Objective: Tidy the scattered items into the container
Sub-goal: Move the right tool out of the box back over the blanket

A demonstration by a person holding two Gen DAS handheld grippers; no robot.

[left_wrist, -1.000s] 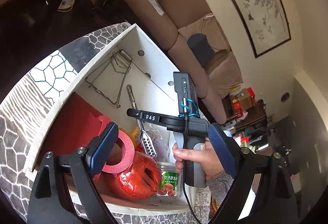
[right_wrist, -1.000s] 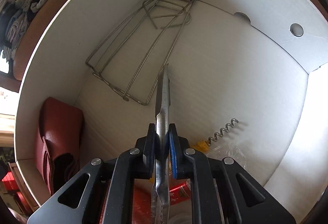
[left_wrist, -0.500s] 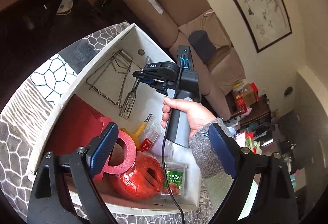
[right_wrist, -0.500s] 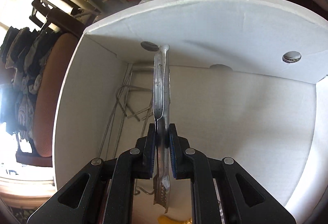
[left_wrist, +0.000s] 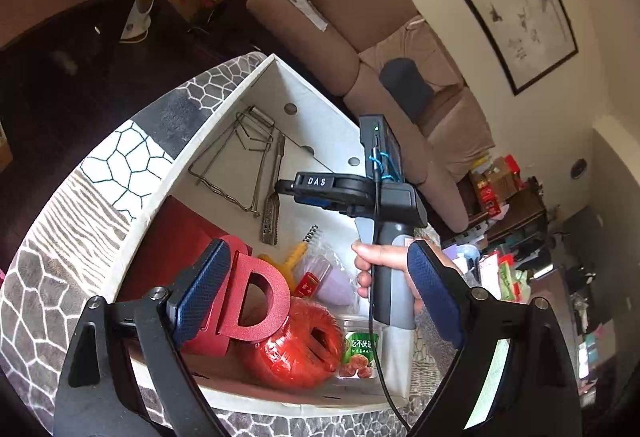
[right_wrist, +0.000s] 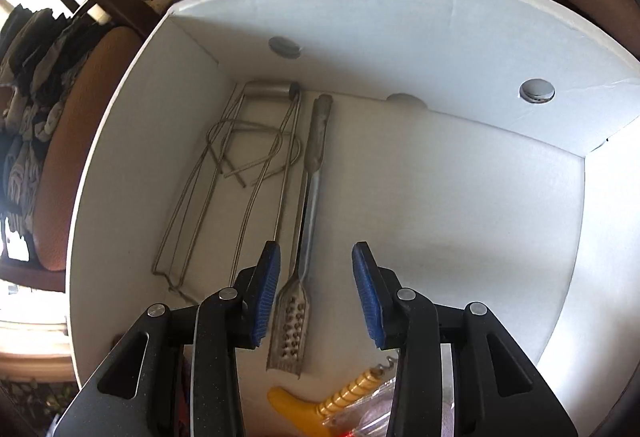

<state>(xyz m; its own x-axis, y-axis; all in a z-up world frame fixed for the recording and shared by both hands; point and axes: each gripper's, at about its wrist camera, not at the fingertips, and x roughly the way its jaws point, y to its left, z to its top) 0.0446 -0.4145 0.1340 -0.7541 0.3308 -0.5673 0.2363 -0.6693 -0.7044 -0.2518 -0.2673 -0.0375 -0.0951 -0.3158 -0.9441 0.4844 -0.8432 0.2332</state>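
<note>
A white cardboard box (left_wrist: 256, 85) stands on a patterned cloth. On its floor a metal scaler tool (right_wrist: 312, 197) lies flat beside a wire rack (right_wrist: 224, 177). My right gripper (right_wrist: 316, 293) hangs over the tool's toothed end with its jaws opening. The blue pads (right_wrist: 266, 289) stand clear of the tool on both sides. In the left wrist view a hand holds that gripper (left_wrist: 286, 189) above the tool (left_wrist: 272, 213). My left gripper (left_wrist: 320, 293) stays open at the box's near side, with nothing between its fingers.
The near end of the box holds a yellow-handled corkscrew (right_wrist: 304, 405), a red tape roll (left_wrist: 256, 305), a red mesh bundle (left_wrist: 296, 353), a green-labelled jar (left_wrist: 360, 353) and a red folded item (left_wrist: 176, 237). A brown sofa (left_wrist: 360, 37) stands behind the box.
The right gripper's jaws have parted and let go of the metal tool, which now lies on the box floor next to the wire rack. The left gripper has kept still.
</note>
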